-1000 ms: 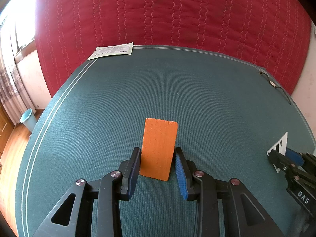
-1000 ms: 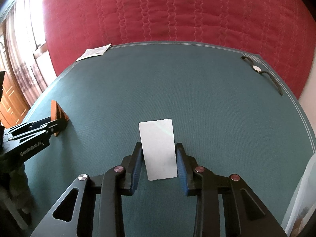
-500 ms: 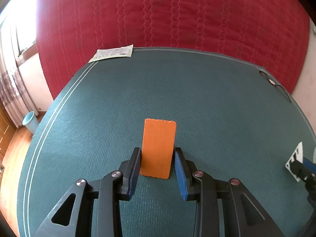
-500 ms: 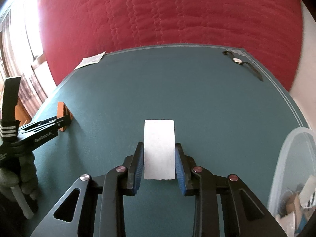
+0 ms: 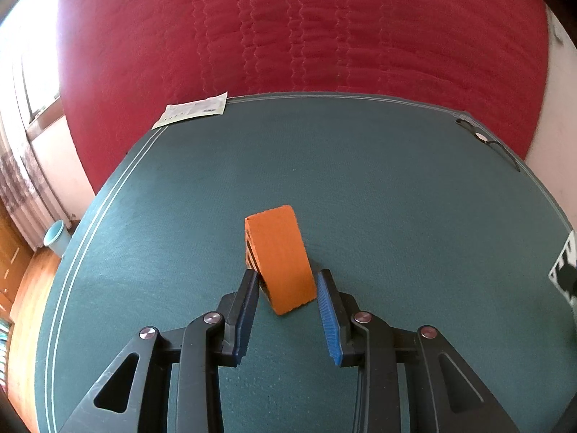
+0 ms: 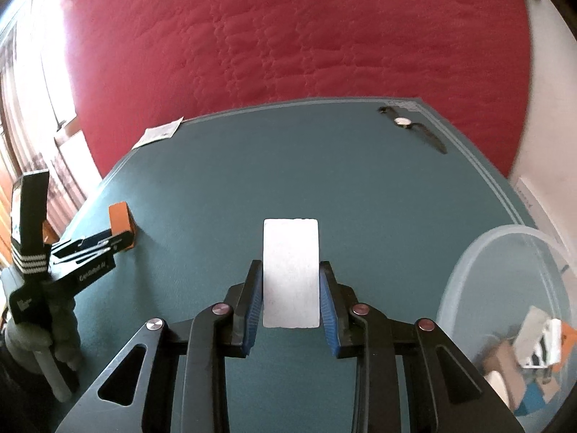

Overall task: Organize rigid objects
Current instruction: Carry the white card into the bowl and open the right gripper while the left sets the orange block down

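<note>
Two blocks are out on the bench (image 5: 396, 180), which is the biggest thing here, a green-covered top set against a red quilted backdrop (image 5: 324, 36). Next in size comes one clear plastic bin (image 6: 505, 252) at the right edge, already holding several small pieces (too jumbled to count), so some sorting looks done. One orange block (image 5: 281, 263) lies tilted on the green surface between the left tongs (image 5: 286, 301), whose fingers stand apart with a visible gap on the right side, so it looks released or not gripped. One white block (image 6: 290, 272) sits between the right tongs (image 6: 290, 299), clamped flat against both blue pads. I judge the task to be partway along: both blocks remain outside the bin, and the white one seems the closer to going in, since the bin is just to its right. Smaller things, one of each: a paper leaflet (image 5: 193, 112) at the far left corner and a wristwatch (image 6: 411, 126) at the far right corner, both well apart from the tongs.
</note>
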A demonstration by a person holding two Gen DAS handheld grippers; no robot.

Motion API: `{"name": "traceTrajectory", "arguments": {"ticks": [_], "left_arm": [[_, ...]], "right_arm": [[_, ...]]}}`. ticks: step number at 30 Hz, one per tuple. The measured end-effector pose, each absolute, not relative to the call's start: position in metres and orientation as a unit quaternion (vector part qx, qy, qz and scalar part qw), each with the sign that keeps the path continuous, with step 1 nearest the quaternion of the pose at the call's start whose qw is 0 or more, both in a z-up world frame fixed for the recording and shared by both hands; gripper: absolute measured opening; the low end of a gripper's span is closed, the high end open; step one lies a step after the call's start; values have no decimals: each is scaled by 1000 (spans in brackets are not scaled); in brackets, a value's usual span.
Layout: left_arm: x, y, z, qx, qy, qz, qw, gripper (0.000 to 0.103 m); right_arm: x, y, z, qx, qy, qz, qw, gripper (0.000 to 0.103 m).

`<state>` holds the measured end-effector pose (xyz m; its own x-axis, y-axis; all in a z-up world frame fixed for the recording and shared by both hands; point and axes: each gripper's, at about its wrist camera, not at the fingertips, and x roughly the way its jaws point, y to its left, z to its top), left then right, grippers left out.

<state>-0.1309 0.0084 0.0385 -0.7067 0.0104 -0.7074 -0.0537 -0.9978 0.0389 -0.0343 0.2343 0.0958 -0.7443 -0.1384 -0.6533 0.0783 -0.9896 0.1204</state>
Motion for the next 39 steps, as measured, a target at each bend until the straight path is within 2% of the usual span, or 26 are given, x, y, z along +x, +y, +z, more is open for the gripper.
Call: {"name": "traceTrajectory", "arguments": {"ticks": [14,16,28,39], "left_arm": [[-114,30,36,-387,37,921,37,35],[-111,35,36,-388,38,920,43,31],[-99,62,41,-388,37,917,82,31],[-100,79,37,-402,34,910,93,31]], "right_arm": [[-16,287,110,333,-63,-941,-11,31],[-11,297,111,331,-64,-941,-23,31],[12,363,111,327,-85,-935,-105,31],[15,395,101,329,-107,-929,-129,32]]}}
